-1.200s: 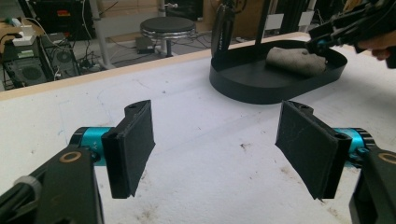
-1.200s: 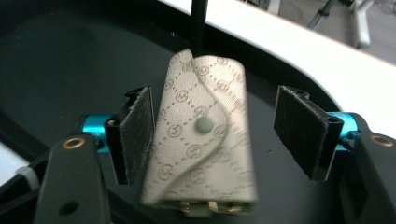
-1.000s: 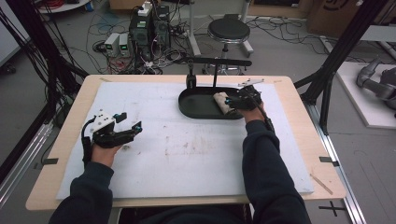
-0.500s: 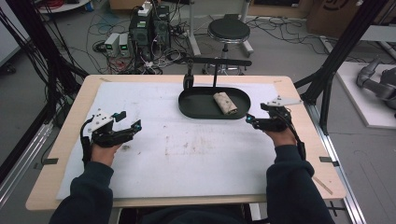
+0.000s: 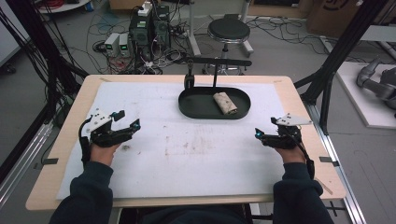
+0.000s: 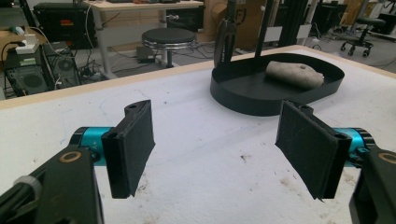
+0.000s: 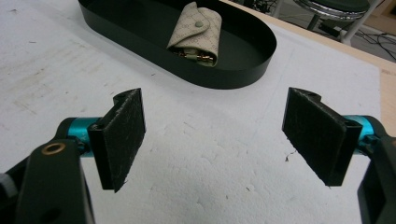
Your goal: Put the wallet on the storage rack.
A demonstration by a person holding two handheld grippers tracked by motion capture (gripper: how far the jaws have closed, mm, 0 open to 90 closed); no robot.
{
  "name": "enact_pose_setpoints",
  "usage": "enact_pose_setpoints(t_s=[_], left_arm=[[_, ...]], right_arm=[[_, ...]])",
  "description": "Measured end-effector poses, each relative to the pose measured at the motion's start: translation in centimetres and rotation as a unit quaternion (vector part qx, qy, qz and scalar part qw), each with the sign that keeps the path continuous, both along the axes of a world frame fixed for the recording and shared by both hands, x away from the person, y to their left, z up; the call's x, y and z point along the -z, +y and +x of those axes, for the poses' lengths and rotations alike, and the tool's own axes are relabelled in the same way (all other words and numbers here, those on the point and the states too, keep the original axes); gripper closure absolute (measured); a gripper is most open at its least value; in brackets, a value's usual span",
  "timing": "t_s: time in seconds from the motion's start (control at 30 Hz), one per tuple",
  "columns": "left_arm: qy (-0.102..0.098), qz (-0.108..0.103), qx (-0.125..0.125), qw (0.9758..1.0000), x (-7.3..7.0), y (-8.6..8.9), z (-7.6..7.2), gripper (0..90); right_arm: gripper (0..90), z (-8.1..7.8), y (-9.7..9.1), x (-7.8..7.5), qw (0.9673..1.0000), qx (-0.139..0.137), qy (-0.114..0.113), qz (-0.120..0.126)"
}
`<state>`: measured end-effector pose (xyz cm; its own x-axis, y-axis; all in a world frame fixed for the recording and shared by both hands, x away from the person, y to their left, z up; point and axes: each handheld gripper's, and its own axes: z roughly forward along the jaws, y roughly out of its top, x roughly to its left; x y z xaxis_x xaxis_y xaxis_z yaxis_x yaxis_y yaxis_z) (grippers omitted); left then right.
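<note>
I counted two grippers, one tray, one pouch. The left gripper [image 5: 127,120] sat at the left of the high view over the white mat [image 5: 187,154], jaws spread wide, nothing between them. The right gripper [image 5: 258,133] sat at the right of the frame, jaws also wide apart and empty. One black oval tray [image 5: 196,105] lay at upper centre on the table [image 5: 299,98]. One beige snap pouch [image 5: 225,103] lay inside the tray, toward its right half, well apart from both grippers.
</note>
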<state>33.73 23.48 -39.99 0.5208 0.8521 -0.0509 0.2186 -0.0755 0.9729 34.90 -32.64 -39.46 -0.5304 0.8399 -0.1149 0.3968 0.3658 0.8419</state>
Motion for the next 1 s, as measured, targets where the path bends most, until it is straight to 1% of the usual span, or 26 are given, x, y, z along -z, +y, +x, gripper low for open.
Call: enact_pose_setpoints(t_s=[0.03,0.17,0.27,0.57,1.0], left_arm=[[0.0,0.001,0.0,1.0,-0.02,0.02,-0.03,27.4],[-0.002,0.002,0.003,1.0,-0.06,0.0,-0.17,27.4],[-0.003,0.002,0.002,1.0,-0.1,0.04,-0.26,27.4],[-0.007,0.001,0.004,1.0,-0.17,0.02,-0.39,27.4],[-0.003,0.004,0.001,1.0,0.01,0.09,-0.18,27.4]], right_arm=[[21.9,-0.05,0.01,-0.01,1.0,0.002,-0.001,-0.003],[21.9,-0.13,0.01,-0.07,1.0,0.005,-0.003,-0.004],[21.9,-0.37,-0.08,-0.16,0.9999,0.008,-0.006,0.004],[22.0,-0.66,-0.28,-0.14,0.9999,0.01,-0.009,0.002],[21.9,-0.52,-0.28,0.07,0.9999,0.008,-0.007,-0.001]])
